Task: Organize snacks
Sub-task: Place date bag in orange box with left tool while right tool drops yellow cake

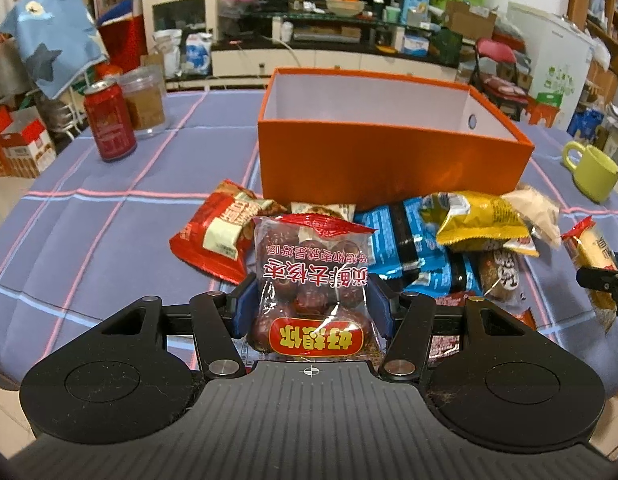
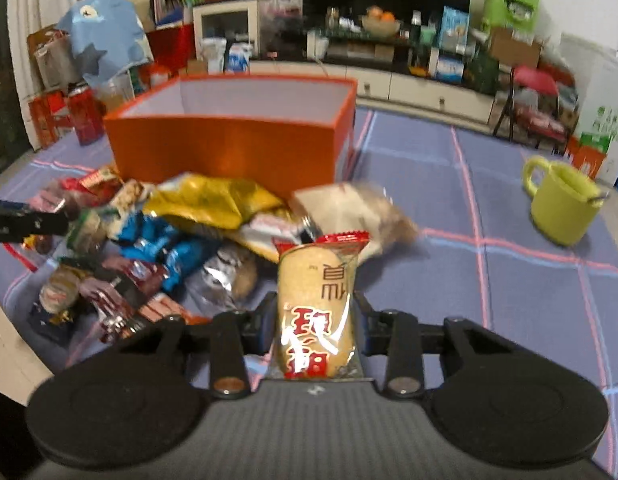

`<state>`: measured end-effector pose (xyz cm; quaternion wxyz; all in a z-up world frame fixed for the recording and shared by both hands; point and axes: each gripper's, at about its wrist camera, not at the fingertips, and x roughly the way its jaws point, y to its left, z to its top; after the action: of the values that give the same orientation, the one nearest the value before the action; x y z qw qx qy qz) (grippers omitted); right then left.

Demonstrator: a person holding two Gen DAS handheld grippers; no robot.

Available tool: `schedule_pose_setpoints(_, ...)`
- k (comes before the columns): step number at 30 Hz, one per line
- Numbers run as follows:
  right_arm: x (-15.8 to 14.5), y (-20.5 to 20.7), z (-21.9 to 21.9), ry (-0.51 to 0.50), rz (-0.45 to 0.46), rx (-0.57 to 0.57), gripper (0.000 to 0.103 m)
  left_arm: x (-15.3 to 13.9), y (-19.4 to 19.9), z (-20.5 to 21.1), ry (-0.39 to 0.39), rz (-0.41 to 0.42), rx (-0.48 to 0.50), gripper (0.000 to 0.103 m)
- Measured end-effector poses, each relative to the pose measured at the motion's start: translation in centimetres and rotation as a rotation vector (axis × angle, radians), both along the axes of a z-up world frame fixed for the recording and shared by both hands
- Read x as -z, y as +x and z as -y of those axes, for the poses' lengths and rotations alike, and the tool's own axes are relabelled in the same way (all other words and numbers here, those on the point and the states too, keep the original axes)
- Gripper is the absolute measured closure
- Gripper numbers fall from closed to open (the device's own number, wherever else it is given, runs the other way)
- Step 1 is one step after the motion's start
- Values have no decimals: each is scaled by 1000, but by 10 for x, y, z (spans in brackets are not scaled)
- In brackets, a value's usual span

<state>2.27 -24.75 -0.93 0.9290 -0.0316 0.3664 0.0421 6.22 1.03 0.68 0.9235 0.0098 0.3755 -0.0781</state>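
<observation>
The left gripper (image 1: 311,300) is clamped on a clear packet of red dates (image 1: 313,284), its two blue pads pressing the packet's sides; the packet stands upright between them, on the near side of the orange box (image 1: 385,160); the right gripper (image 2: 315,320) is closed in the same way on a pale wafer packet (image 2: 315,304) with a red crimped top — it too stands upright, in front of the box's right corner, and shows at the far right edge of the left wrist view.

The box is open-topped, white inside, and sits on a blue checked tablecloth (image 1: 109,232); no snack shows in the part of its interior that can be seen. The rest of the snacks lie in a loose heap against the box's near wall: a red bag (image 1: 217,236) toward its left end, blue wrappers (image 1: 405,240) in front of its middle, a yellow bag (image 1: 477,220) and a beige packet (image 1: 537,208) toward its right end; several overlap.

Left of the box stands a red can (image 1: 109,120), with a clear lidded jar (image 1: 145,100) just beside it; well to the right of the box sits a green mug (image 1: 593,172).
</observation>
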Motion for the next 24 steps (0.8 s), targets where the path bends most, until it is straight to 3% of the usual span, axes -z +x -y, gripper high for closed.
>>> schedule_pose_setpoints(6,-28,-6,-12,6,97,-15,65,-33,9,6,30,106,2,71)
schedule_pose_setpoints(14,-76,43,-24,105,190,-12,65,-77,69,15,-73,184,-14,71)
schedule_pose_setpoints(18,-93,85,-32,134,245,19,65,-72,114,27,-57,157,-36,71)
schedule_pose_setpoints(21,-85,119,-30,190,229,65,65,-61,142,37,-48,132,-37,71)
schedule_pose_setpoints(24,-74,142,-36,179,206,74,65,-53,162,46,-28,120,-35,72)
